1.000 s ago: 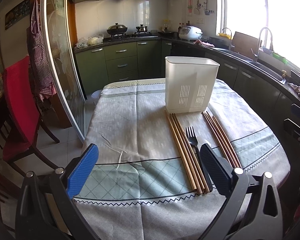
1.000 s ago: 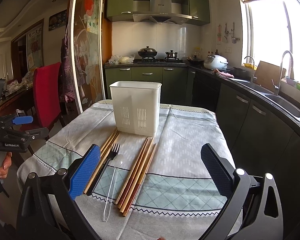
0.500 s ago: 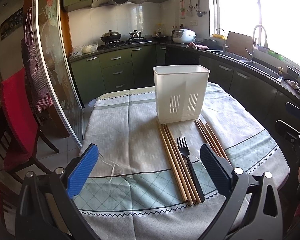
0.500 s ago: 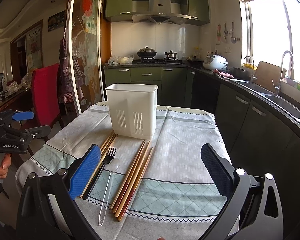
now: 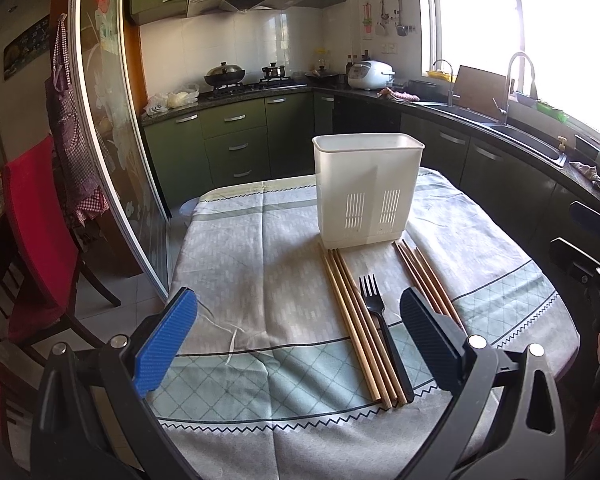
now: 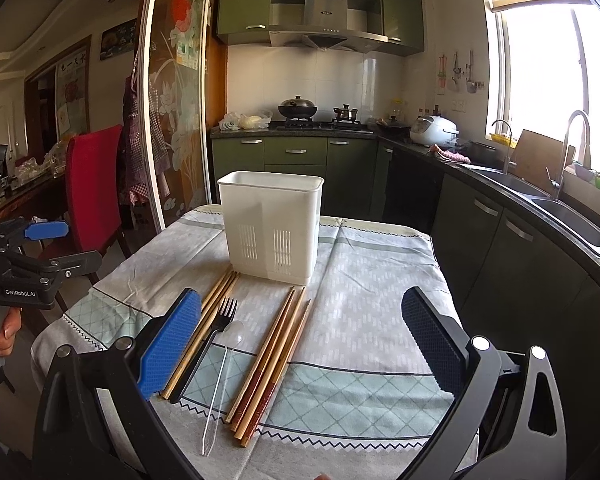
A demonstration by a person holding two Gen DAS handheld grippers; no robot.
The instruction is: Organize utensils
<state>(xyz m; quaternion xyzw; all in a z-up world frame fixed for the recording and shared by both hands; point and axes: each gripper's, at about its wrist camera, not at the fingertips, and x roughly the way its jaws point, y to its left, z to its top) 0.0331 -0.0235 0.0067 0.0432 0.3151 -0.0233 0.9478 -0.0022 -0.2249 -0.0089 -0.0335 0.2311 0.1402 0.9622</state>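
A white slotted utensil holder (image 5: 366,190) stands upright on the table; it also shows in the right wrist view (image 6: 272,226). In front of it lie light wooden chopsticks (image 5: 356,320), a black fork (image 5: 380,324) and darker chopsticks (image 5: 426,280). The right wrist view shows the light chopsticks (image 6: 208,320), the fork (image 6: 214,340), a clear plastic spoon (image 6: 224,376) and the darker chopsticks (image 6: 274,356). My left gripper (image 5: 296,340) is open and empty above the near table edge. My right gripper (image 6: 300,344) is open and empty above the utensils.
The table wears a grey and green cloth (image 5: 260,280). A red chair (image 5: 32,240) stands left of it beside a glass sliding door (image 5: 108,160). Green kitchen cabinets (image 5: 236,144) and a sink counter (image 6: 540,208) run behind and to the right.
Both grippers have drawn back and up slightly, so the holder and utensils sit lower and farther in view. Both jaws stay open. Nothing on the table has moved.
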